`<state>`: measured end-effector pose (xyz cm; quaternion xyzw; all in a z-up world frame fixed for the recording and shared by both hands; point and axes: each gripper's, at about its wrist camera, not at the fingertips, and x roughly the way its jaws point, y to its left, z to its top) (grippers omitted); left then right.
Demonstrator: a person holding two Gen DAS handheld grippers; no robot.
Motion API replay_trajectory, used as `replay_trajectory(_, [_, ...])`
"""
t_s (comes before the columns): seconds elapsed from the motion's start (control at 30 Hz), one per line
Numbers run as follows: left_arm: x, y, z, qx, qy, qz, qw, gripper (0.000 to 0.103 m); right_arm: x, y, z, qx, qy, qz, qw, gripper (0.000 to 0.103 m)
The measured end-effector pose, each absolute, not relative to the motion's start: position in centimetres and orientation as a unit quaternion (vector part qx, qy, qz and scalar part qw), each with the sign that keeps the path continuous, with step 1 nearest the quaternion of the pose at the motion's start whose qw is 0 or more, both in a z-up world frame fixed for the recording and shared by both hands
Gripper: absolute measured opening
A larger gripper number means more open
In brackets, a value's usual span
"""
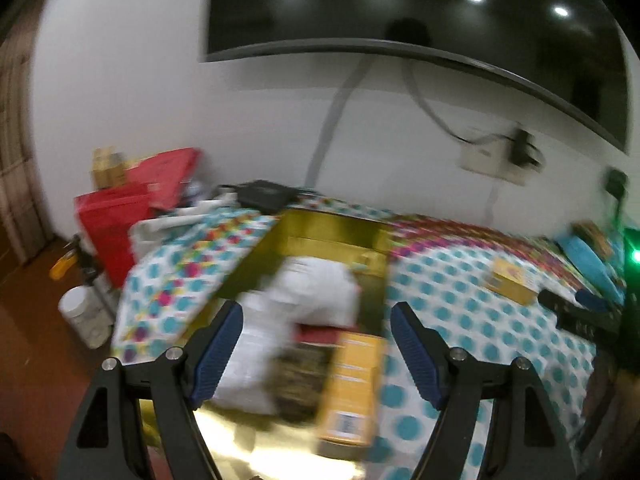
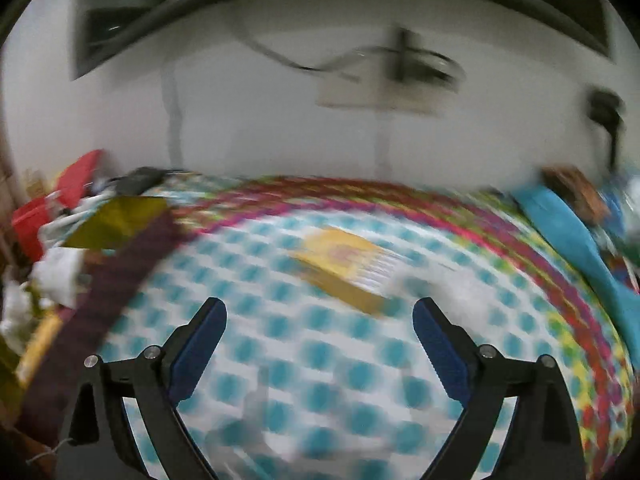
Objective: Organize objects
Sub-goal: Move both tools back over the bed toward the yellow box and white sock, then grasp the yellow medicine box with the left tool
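My left gripper [image 1: 316, 344] stands partly open over a gold box [image 1: 332, 236] that sits on the dotted tablecloth [image 1: 460, 312]; nothing is between its blue pads [image 1: 218, 356]. Inside the box lie a white bundle [image 1: 316, 292] — blurred, I cannot tell what it is — and a long yellow carton [image 1: 352, 388] along the right wall, with something dark beside it. My right gripper [image 2: 320, 344] is spread wide and empty above the bare cloth, its pads [image 2: 198, 354] touching nothing. Ahead of it, a little right of centre, a flat yellow packet [image 2: 344, 268] lies on the tablecloth [image 2: 320, 380], well apart from the gold box [image 2: 116, 222] at the far left. From the left camera that same yellow packet [image 1: 508, 280] sits right of the box, near a dark remote-like thing [image 1: 576, 312] — too smeared to name.
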<state>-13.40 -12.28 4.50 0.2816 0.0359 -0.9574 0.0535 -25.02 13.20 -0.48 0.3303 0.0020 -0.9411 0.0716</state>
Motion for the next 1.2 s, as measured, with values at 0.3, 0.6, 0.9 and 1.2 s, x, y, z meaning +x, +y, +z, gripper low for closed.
replay_trajectory(0.3, [-16.7,-1.9,1.4,0.350,0.010,-0.934,-0.066,0.081,-26.5,25.5,-3.5,0.384,-0.072,-0.921,-0.006,0.094])
replay_trajectory(0.6, [-23.7,7.7,1.3,0.342,-0.072,-0.930,-0.116,0.100,-26.9,27.4,-4.2,0.401,-0.087,-0.912,-0.001,0.094])
replay_trajectory(0.9, [-32.1,9.5,-1.1,0.408,-0.074,-0.901,-0.128,0.103,-27.6,26.0,-4.6,0.422,-0.056,-0.905,0.014,0.094])
replay_trajectory(1.2, [-34.5,9.0,-2.3,0.438,-0.057,-0.887,-0.135,0.103,-27.6,27.0,-5.0,0.426,-0.088,-0.900,0.027,0.094])
